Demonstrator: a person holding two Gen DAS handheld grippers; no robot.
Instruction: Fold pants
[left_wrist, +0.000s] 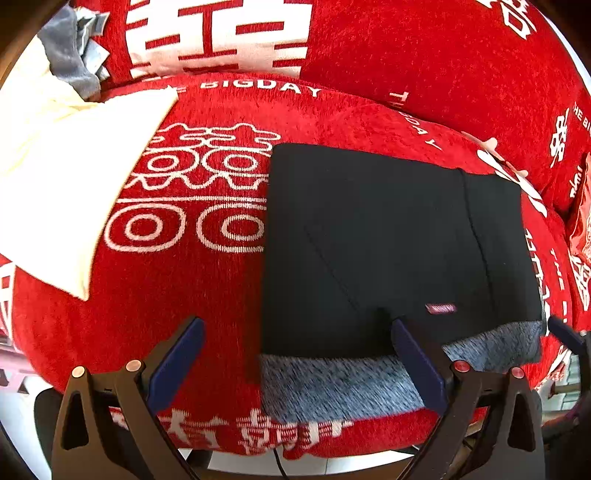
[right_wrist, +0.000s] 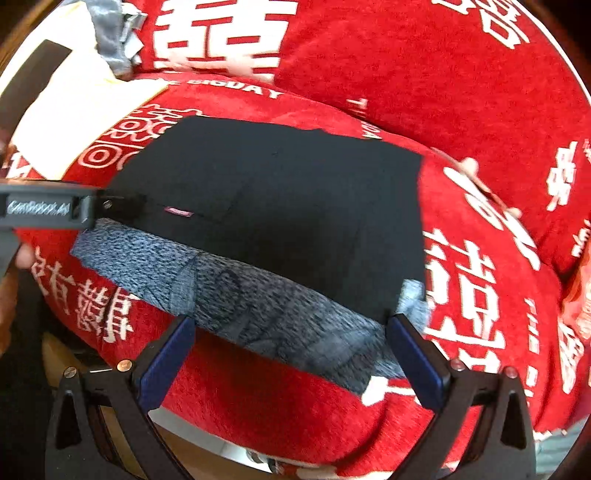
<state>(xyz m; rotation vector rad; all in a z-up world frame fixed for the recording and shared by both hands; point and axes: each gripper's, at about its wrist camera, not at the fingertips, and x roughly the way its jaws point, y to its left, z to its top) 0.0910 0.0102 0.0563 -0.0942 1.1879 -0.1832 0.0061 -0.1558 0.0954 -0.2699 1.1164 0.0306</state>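
Folded black pants (left_wrist: 388, 229) lie flat on the red sofa seat (left_wrist: 166, 295), with a strip of grey fleece lining (left_wrist: 332, 387) showing along the near edge and a small pink label (left_wrist: 440, 308). My left gripper (left_wrist: 299, 354) is open wide over the near left corner; its right finger stands over the cloth, and neither pad presses on it. In the right wrist view, my right gripper (right_wrist: 291, 343) is open over the grey lining (right_wrist: 240, 295) at the near right corner of the pants (right_wrist: 288, 199). Nothing is gripped.
A cream cloth (left_wrist: 55, 166) lies on the seat to the left, with a grey garment (left_wrist: 70, 48) behind it. Red back cushions (left_wrist: 443, 55) rise behind the pants. An orange packet (left_wrist: 580, 221) sits at the right. The seat's front edge drops off just below the grippers.
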